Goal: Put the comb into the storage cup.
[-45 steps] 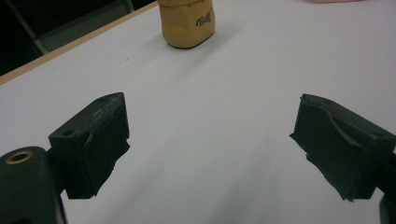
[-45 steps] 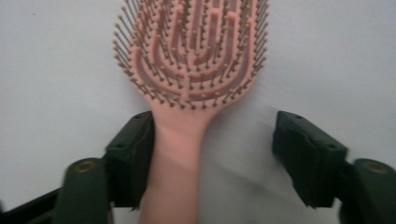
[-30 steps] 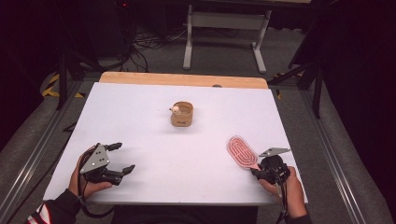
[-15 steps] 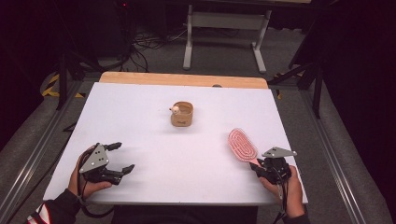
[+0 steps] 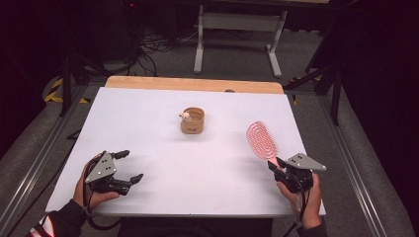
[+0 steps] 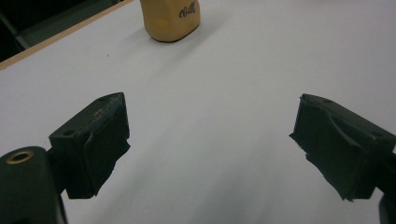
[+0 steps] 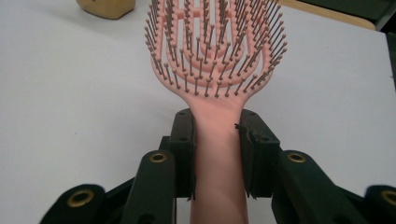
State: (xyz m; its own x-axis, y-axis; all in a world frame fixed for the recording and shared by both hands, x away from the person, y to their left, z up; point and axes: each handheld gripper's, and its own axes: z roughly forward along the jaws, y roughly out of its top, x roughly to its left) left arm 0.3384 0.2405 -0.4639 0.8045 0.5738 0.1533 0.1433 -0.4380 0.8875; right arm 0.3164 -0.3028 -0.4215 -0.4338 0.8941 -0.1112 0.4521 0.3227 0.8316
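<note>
Pickup looks done: right tool (image 5: 276, 167) is clamped on the pink hairbrush (image 5: 262, 140) handle near the counter's (image 5: 148, 113) right edge. Left tool (image 5: 129, 166) sits wide apart, empty. Probably the cup (image 5: 192, 121) mid-counter is next.

A lab-like recording space — white tabletop (image 5: 163, 123) on a metal frame, tangled cables (image 5: 158, 42) on grey carpet, dark surroundings, hazard tape (image 5: 54, 91).

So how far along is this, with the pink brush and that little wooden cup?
The grasp looks done: the right gripper is clamped on the pink hairbrush by its handle, head raised off the white table. The left gripper rests open, holding nothing. The wooden cup stands apart mid-table; probably the brush goes there next.
</note>
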